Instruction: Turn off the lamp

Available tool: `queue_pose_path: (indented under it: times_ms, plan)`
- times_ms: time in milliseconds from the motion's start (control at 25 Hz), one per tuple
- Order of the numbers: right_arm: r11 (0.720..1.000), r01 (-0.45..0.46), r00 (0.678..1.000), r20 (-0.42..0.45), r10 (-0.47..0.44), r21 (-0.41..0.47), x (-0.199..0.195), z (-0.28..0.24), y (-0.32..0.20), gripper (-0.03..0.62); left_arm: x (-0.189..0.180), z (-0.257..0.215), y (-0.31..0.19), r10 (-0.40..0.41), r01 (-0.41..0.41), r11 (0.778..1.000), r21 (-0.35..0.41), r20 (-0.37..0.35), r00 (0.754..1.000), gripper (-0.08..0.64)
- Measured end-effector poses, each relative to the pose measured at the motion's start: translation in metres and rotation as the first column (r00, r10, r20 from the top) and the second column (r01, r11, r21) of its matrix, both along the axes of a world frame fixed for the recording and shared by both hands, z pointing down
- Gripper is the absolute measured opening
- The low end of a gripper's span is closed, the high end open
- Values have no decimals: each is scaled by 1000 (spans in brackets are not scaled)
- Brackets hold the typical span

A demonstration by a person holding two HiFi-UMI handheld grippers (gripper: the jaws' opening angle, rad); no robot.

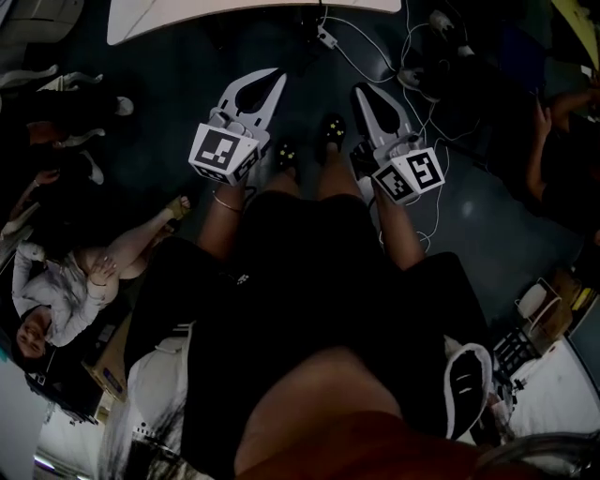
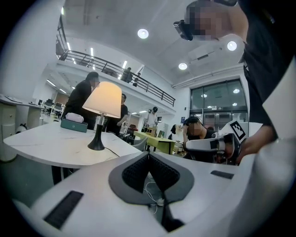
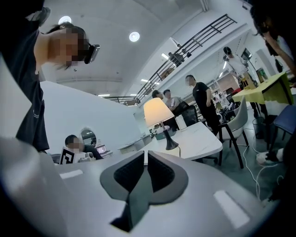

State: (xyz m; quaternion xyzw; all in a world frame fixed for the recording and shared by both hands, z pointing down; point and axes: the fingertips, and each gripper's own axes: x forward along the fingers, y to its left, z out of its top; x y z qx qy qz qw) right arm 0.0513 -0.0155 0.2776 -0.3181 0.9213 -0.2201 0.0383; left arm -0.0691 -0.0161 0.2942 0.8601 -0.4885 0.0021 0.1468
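Note:
The lamp is lit, with a cream shade on a thin black stem and round base. It stands on a white table ahead and to the left in the left gripper view. In the right gripper view the lamp stands on the same table, straight ahead and some way off. My left gripper is shut with nothing between its pads. My right gripper is also shut and empty. In the head view both grippers, left and right, are held out over the dark floor, short of the table edge.
A teal tissue box sits on the table behind the lamp. White cables and a power strip lie on the floor ahead. A grey chair stands at the table's right. People sit and stand around, one on the floor at the left.

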Motion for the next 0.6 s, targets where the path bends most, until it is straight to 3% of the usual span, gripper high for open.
queue_pose_path:
  times_ms: [360, 600]
  plan:
    - [997, 77, 995, -55, -78, -19, -14, 32, -48, 15, -4, 22, -24, -81, 82, 996, 26, -17, 997, 8]
    - [993, 110, 987, -118, -114, -38, -22, 71, -76, 29, 7, 54, -33, -93, 93, 996, -8, 13, 996, 8]
